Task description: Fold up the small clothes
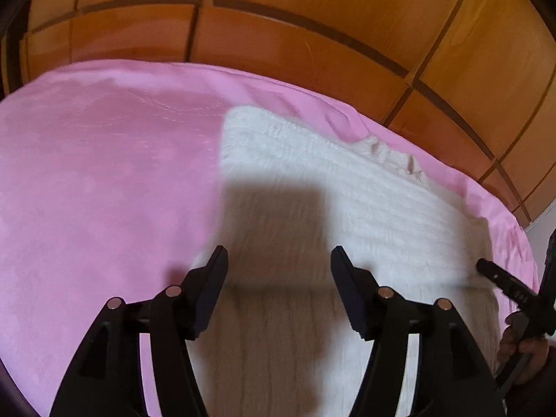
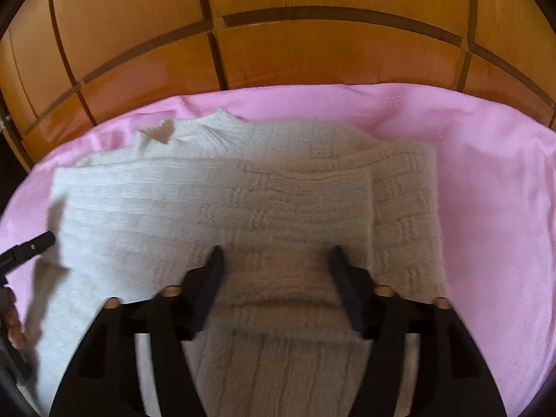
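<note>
Your two grippers hang over a white knitted sweater (image 2: 243, 201) on the pink sheet (image 2: 493, 180).

Your left gripper (image 1: 279, 260) and your right gripper (image 2: 276, 260) both have their fingers spread wide, with nothing pinched. The sweater lies partly folded, with wooden cupboard doors (image 2: 312, 34) behind the bed.

A pink sheet (image 2: 486, 180) spreads before me, smooth for the most part, with a few soft creases near its far edge. Faint stitched lines show in its weave. Behind it stands a wooden wall (image 2: 312, 52) of glossy orange-brown panels, divided by dark grooves into large rectangles, right up against the sheet's far edge.
</note>
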Available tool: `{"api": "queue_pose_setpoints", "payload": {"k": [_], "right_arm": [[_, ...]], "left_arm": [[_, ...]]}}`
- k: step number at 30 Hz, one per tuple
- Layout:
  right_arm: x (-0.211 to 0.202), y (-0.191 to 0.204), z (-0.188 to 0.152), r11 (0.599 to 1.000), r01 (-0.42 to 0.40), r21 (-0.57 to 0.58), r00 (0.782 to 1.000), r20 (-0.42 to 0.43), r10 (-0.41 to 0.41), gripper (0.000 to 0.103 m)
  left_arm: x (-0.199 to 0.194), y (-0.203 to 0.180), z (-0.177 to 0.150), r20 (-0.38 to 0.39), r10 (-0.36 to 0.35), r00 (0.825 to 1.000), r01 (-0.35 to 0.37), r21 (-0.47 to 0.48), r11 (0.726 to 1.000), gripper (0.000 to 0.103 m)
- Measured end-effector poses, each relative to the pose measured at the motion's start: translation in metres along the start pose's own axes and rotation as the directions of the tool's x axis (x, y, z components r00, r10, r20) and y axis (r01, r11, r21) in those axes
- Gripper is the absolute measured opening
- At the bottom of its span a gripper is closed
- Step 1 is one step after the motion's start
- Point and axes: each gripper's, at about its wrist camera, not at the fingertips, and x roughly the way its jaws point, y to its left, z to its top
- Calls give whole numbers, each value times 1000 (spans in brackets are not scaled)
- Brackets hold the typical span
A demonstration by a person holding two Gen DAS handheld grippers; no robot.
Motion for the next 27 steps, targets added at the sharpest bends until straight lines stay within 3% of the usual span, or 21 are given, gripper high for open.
{"api": "queue_pose_setpoints", "payload": {"k": [4,9,12,15,17,19,21,23,25,27], "right_arm": [[-29,-20,-23,999,-1,33,1000,-17,1,80],[-63,-65,-77,993,14,115,994,-108,-1,80],[-82,-80,-113,987,-37,156,986,-156,61,79],[-107,-83,-151,982,-86,171,977,-181,117,67],[-125,-81,-174,976,-119,182,970,-189,153,53],[-137,-80,-193,962,-163,219,955,-211,210,32],[-143,-74,-206,956,-197,219,940,-235,248,24],[-145,-61,-217,946,-253,203,912,-277,304,19],[-147,-48,-219,950,-274,153,903,-300,308,9],[-157,-42,-210,937,-314,153,902,-260,345,8]], "left_arm": [[-29,15,-29,-16,-13,1000,13,2,1000,61],[-61,43,-77,-75,-67,995,64,-41,997,60],[-74,46,-105,-103,-91,990,88,-34,996,48],[-94,49,-133,-122,-130,984,127,-33,991,41],[-104,51,-147,-139,-147,979,143,-37,989,34],[-111,54,-159,-160,-174,972,165,-65,984,20],[-118,54,-171,-191,-204,960,193,-75,978,15],[-123,51,-179,-212,-219,952,211,-64,975,11],[-130,48,-177,-207,-241,948,234,-59,971,10],[-145,47,-168,-173,-277,945,269,-65,961,9]]}}
